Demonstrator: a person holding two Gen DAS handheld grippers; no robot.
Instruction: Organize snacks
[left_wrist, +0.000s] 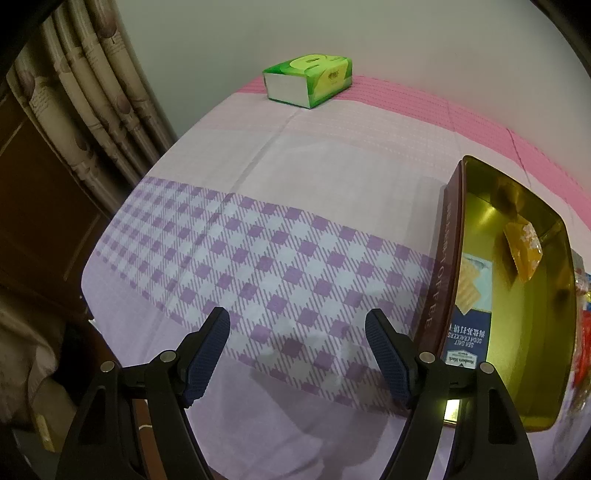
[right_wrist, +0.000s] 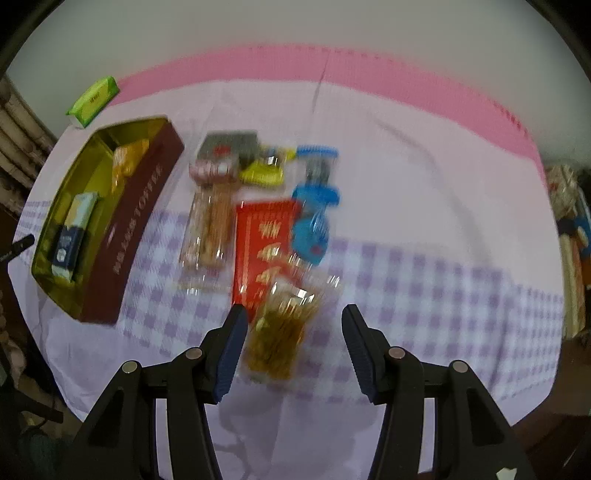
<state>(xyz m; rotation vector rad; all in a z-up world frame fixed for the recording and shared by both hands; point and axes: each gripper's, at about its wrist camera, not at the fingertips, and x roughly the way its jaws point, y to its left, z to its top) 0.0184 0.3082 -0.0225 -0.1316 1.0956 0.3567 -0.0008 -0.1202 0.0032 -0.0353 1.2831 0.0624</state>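
Hovering above the checked tablecloth (right_wrist: 424, 280), the right gripper (right_wrist: 293, 345) points down with its jaws partly spread and nothing pressed between the pads; a clear packet of golden snacks (right_wrist: 280, 332) lies on the cloth in the gap below them, probably the next pick. Beyond it lie a red packet (right_wrist: 262, 243), a clear pack of biscuit sticks (right_wrist: 207, 225), a blue-wrapped snack (right_wrist: 314, 206) and a yellow packet (right_wrist: 262, 173), all blurred, loose beside the toffee tin (right_wrist: 136, 229). That tin stands open as the collecting place, already holding a soda cracker box (left_wrist: 469, 314) and a yellow wrapped snack (left_wrist: 522, 247). Kept just beside the tin's left wall, the left gripper (left_wrist: 297, 358) holds its jaws wide and empty over bare cloth, likely clear of the right hand's path. A green tissue pack (left_wrist: 308, 79) sits well apart at the far edge.
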